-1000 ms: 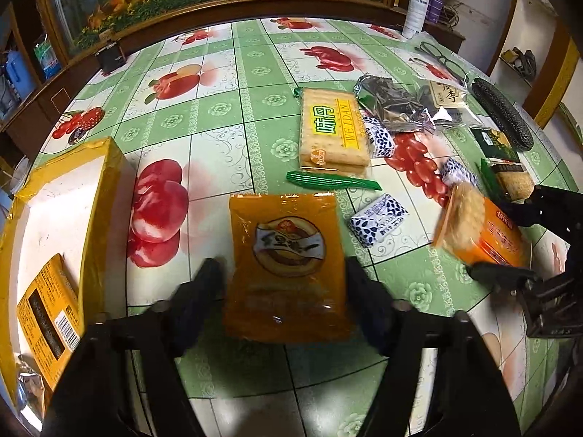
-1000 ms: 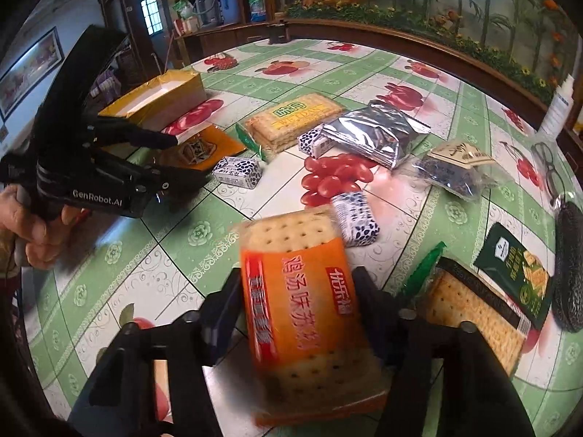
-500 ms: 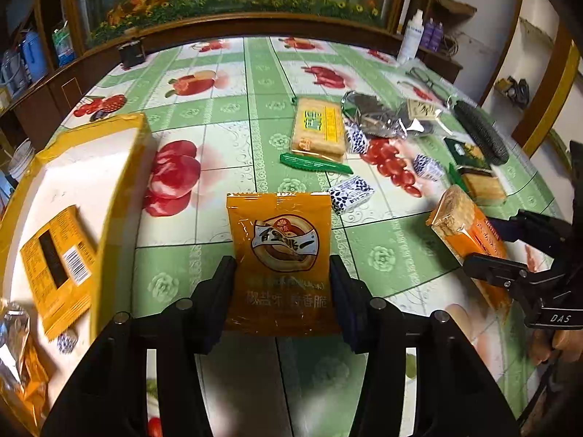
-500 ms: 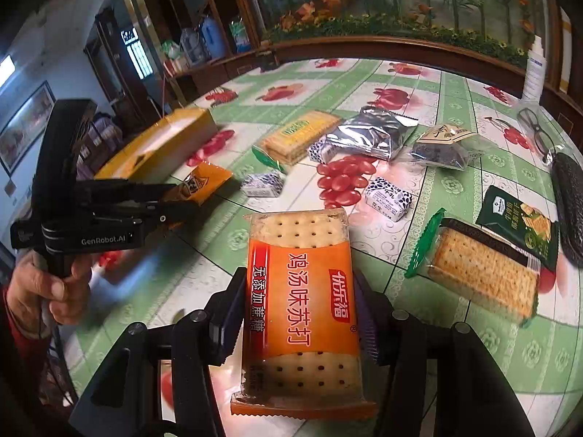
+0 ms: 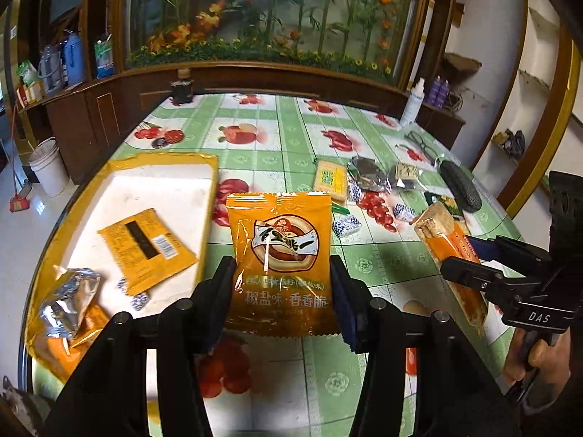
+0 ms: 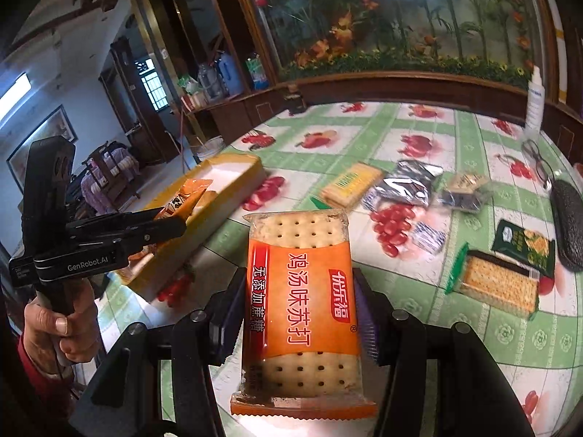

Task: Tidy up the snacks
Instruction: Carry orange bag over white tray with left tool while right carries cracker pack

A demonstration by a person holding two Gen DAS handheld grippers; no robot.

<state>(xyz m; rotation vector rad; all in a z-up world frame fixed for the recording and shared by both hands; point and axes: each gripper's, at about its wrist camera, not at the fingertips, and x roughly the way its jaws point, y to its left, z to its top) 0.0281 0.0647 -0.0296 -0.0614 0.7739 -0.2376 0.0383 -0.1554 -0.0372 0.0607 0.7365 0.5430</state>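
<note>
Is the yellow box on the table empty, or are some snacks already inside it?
Not empty. The yellow box already holds an orange packet and a silver packet.

Orange packet (image 5: 69, 349) half under silver bag (image 5: 69, 302); glasses (image 6: 539, 164) blurred; small print unreadable.

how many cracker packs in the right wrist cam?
3: orange pack in the right gripper, yellow pack beyond it, green-ended pack to its right. More may be hidden.
</note>
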